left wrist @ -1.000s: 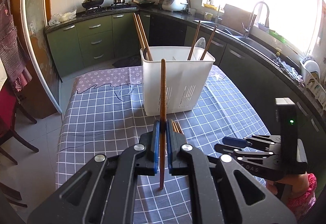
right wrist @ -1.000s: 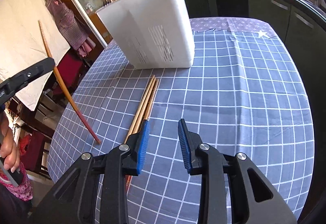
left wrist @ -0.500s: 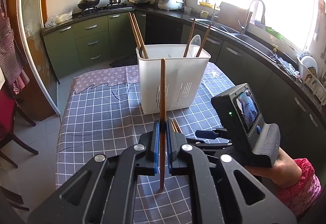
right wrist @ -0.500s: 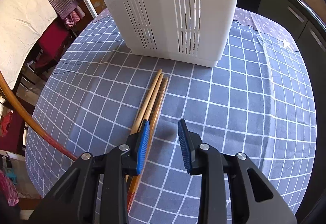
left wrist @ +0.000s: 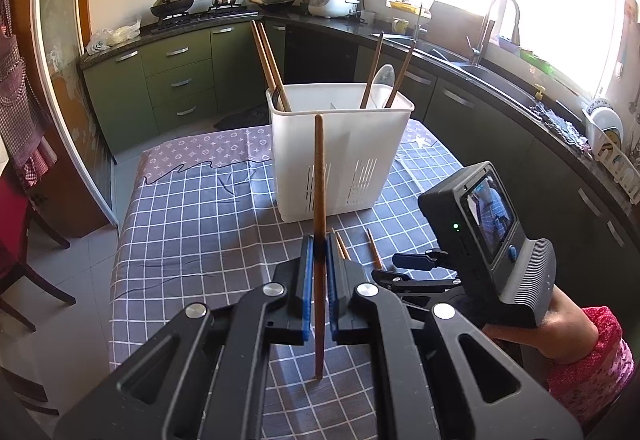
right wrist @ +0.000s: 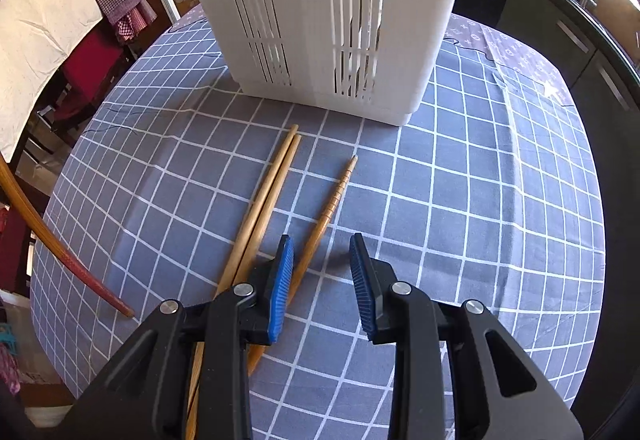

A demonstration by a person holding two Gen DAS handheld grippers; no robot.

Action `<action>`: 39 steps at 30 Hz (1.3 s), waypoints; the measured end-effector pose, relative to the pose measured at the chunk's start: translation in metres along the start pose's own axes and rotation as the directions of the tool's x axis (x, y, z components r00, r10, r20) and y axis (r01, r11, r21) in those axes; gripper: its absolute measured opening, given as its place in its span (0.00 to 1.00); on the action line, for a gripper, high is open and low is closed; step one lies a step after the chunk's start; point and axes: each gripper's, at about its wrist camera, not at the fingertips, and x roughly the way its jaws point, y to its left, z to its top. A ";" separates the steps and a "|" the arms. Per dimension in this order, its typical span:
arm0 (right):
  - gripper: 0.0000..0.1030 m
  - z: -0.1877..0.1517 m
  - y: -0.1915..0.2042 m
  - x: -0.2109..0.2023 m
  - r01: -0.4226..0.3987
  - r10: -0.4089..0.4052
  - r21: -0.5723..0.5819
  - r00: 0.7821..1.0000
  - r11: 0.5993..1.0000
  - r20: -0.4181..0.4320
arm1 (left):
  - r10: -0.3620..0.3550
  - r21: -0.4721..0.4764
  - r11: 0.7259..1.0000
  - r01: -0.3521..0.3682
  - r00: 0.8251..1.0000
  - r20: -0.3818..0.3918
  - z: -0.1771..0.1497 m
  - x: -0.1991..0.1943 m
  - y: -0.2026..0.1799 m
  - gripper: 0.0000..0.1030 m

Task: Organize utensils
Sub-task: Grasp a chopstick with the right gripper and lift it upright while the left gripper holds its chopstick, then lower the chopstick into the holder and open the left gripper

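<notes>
Since the earlier frames, the right gripper (right wrist: pixel 322 276) has been brought lower and nearer the white utensil holder (right wrist: pixel 320 15), and the grooved chopstick (right wrist: pixel 332 199) is now seen lying apart from the pale pair of chopsticks (right wrist: pixel 272 191) on the checked tablecloth (right wrist: pixel 480 199). Its jaws are held spread, with the grooved chopstick's lower length running between them beside the left pad; contact cannot be judged. The holder's rim is cut off in this view. The dark chopstick (left wrist: pixel 319 199) is pinched upright by the left gripper (left wrist: pixel 316 280), jaws pressed together. The sticks inside the holder are partly hidden by its wall.
</notes>
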 end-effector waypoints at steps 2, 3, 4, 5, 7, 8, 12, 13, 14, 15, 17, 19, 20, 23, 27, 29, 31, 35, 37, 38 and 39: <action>0.30 0.000 0.005 0.003 0.004 -0.004 -0.013 1.000 1.000 -0.010 | 0.000 0.003 1.000 0.000 1.000 -0.001 0.000 0.001 0.000 0.06; 0.31 0.001 0.006 0.002 0.014 -0.014 -0.022 1.000 1.000 -0.006 | 0.000 0.004 1.000 0.000 1.000 -0.001 0.000 0.000 0.000 0.06; 0.32 0.002 0.008 0.003 0.022 -0.022 -0.027 1.000 0.999 -0.005 | 0.001 0.003 1.000 -0.001 1.000 -0.001 -0.001 0.000 0.000 0.06; 0.32 0.003 0.010 0.004 0.025 -0.026 -0.029 1.000 0.999 -0.005 | 0.000 0.003 1.000 0.000 1.000 -0.002 0.000 0.000 0.000 0.06; 0.28 0.006 0.012 0.006 0.035 -0.035 -0.032 0.999 0.999 -0.002 | -0.001 0.001 1.000 0.001 1.000 -0.001 -0.001 0.000 0.001 0.06; 0.22 0.008 0.013 0.008 0.034 -0.034 -0.029 0.999 0.999 -0.001 | 0.001 0.001 1.000 -0.001 1.000 0.000 -0.001 0.000 0.001 0.06; 0.07 0.012 0.001 0.008 -0.011 0.011 0.016 1.000 1.000 -0.007 | 0.000 -0.001 1.000 0.000 1.000 0.002 -0.002 -0.001 0.003 0.06; 0.07 0.012 -0.003 0.008 -0.015 0.015 0.025 1.000 1.000 -0.004 | 0.000 -0.001 1.000 0.000 1.000 0.002 -0.002 -0.001 0.004 0.06; 0.07 0.011 -0.005 0.004 -0.018 0.017 0.030 1.000 0.999 0.009 | 0.001 -0.002 1.000 -0.001 1.000 0.001 -0.002 -0.001 0.003 0.06; 0.07 0.010 -0.008 -0.001 -0.033 0.032 0.037 0.999 0.999 0.024 | 0.000 -0.003 1.000 0.000 1.000 0.001 -0.002 -0.001 0.004 0.06; 0.07 0.009 -0.011 -0.018 -0.055 0.052 0.045 0.996 0.997 0.076 | 0.002 -0.003 1.000 -0.002 1.000 0.001 -0.002 -0.001 0.004 0.06; 0.07 0.009 -0.013 -0.042 -0.066 0.059 0.044 0.987 0.997 0.148 | 0.002 -0.003 1.000 -0.002 1.000 0.001 -0.002 -0.001 0.004 0.06; 0.07 0.008 -0.014 -0.057 -0.074 0.064 0.043 0.980 0.996 0.191 | 0.002 -0.002 1.000 -0.002 1.000 0.001 -0.002 -0.001 0.004 0.06; 0.07 0.000 -0.017 -0.103 -0.085 0.068 0.037 0.940 0.996 0.333 | 0.004 -0.001 1.000 -0.004 1.000 0.001 -0.002 -0.001 0.004 0.06; 0.07 -0.021 -0.021 -0.151 -0.078 0.051 0.036 0.877 0.996 0.478 | 0.006 -0.002 1.000 -0.006 1.000 0.002 -0.001 -0.002 0.004 0.06; 0.07 -0.033 -0.023 -0.164 -0.063 0.038 0.031 0.856 0.998 0.515 | 0.007 -0.001 1.000 -0.007 1.000 0.002 -0.002 -0.002 0.005 0.06; 0.07 -0.042 -0.023 -0.171 -0.056 0.031 0.031 0.849 0.998 0.527 | 0.008 -0.001 1.000 -0.008 1.000 0.002 -0.002 -0.003 0.005 0.06; 0.07 -0.060 -0.019 -0.179 -0.043 0.020 0.029 0.838 0.999 0.546 | 0.006 0.002 1.000 -0.006 1.000 0.005 -0.003 -0.004 0.003 0.06; 0.07 -0.064 -0.019 -0.182 -0.050 0.025 0.032 0.837 0.998 0.547 | 0.003 0.006 1.000 -0.003 1.000 0.005 -0.003 -0.005 0.002 0.06; 0.07 -0.068 -0.020 -0.183 -0.049 0.023 0.034 0.836 0.998 0.548 | 0.003 0.007 1.000 -0.003 1.000 0.007 -0.004 -0.006 0.002 0.06; 0.07 -0.069 -0.022 -0.182 -0.051 0.024 0.035 0.836 0.998 0.548 | 0.002 0.007 1.000 -0.002 1.000 0.008 -0.004 -0.007 0.000 0.06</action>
